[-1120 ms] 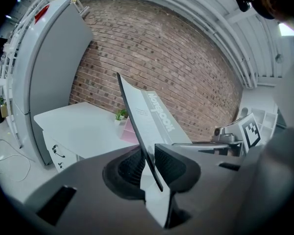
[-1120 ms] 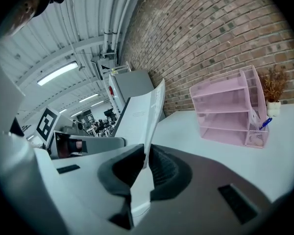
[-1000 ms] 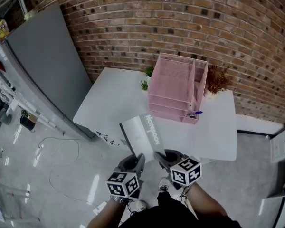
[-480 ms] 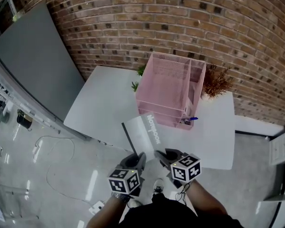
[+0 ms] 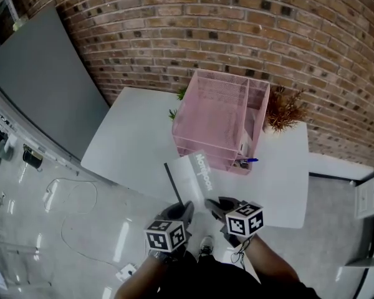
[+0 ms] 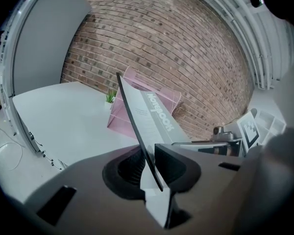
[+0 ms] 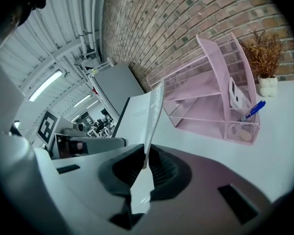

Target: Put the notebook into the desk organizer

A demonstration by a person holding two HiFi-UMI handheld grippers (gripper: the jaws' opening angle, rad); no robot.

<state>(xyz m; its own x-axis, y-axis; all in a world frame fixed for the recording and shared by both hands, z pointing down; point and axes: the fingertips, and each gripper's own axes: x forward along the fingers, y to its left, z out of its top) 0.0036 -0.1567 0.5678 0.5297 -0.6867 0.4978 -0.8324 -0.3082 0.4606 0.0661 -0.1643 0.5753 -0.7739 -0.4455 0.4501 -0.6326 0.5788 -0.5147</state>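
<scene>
Grippers nearest the camera: left gripper [image 5: 182, 208] and right gripper [image 5: 214, 204] each clamp the near edge of the notebook [image 5: 196, 174], which is held over the front edge of the white table [image 5: 134, 139]. Its far end is near the pink desk organizer [image 5: 218, 120]. Behind that is a brick wall [image 5: 237, 36], with a grey panel [image 5: 43, 86] to the left. The right gripper view shows a blue pen [image 7: 254, 110] in the organizer's mesh cup. The left gripper view instead shows a small green plant [image 6: 110, 97].
</scene>
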